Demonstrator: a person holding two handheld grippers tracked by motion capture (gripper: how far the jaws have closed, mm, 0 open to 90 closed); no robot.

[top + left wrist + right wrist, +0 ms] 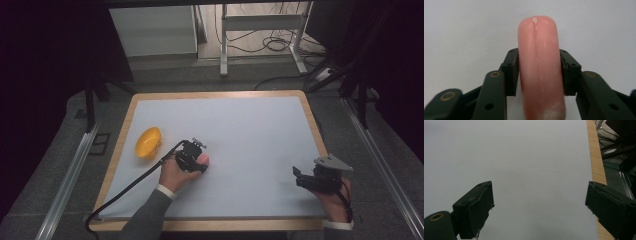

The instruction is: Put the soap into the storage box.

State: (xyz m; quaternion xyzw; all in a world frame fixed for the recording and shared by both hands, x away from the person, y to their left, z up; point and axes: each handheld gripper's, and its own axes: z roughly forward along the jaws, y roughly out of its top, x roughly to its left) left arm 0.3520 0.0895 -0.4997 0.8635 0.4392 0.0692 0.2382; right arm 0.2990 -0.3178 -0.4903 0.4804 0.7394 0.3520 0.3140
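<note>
The left gripper (539, 72) clamps a pink sausage (540, 67) against the table (240, 125); a smooth, rounded skin could squirt free if lifted fast. The right gripper (539, 212), jaws spread and holding nothing, idles near the table's wooden edge (596, 170). Open room lies ahead; a yellow bowl (148, 142) sits left of the sausage.

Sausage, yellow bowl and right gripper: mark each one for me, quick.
sausage (540, 67): left gripper view, middle of its pink length, between the closed jaws.
yellow bowl (148, 142): high view, its inside, left of the left hand.
right gripper (539, 210): right gripper view, the gap midway between its open jaws.
</note>
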